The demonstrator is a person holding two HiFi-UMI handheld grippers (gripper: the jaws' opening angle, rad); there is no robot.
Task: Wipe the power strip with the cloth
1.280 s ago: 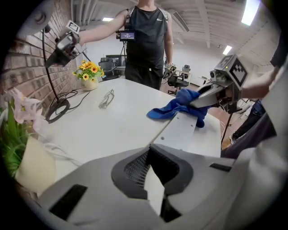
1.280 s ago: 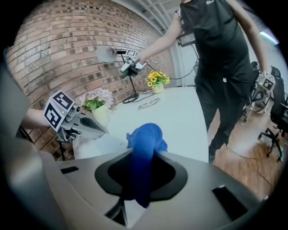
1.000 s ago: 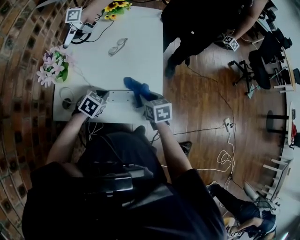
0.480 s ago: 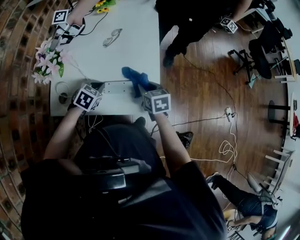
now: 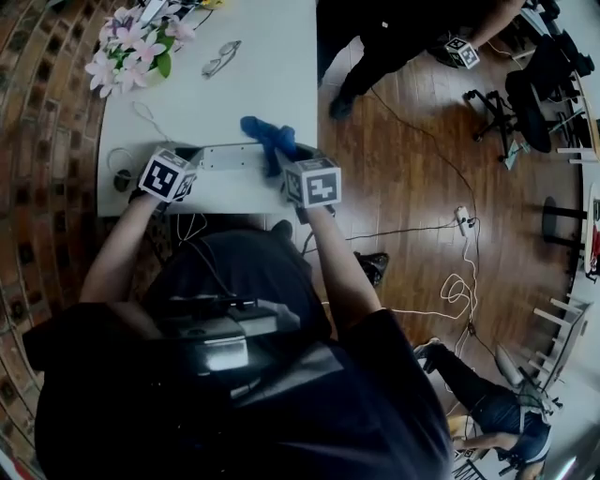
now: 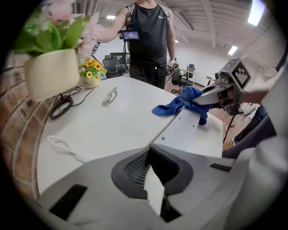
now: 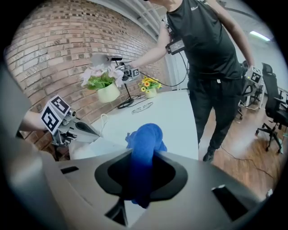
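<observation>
Right gripper (image 7: 143,191): jaws clamped on the bunched blue cloth (image 7: 146,139), which lies on one end of the power strip (image 6: 183,130). Left gripper (image 6: 154,191): jaws closed on the strip's other end, on the table (image 6: 99,130). Risk: a hard stroke could tug the strip loose or bunch the cloth.

Looks like an open-plan office being used as a recording space. Brick wall (image 7: 67,40) running along one side. Loose cables (image 5: 454,314) trailing over the wood floor (image 5: 412,169). Black office chairs (image 5: 527,117) standing beyond. Ceiling light panels (image 6: 255,12) glowing. A person (image 6: 150,49) standing at the white table (image 5: 262,84), wearing a chest-strapped device (image 6: 130,34).
</observation>
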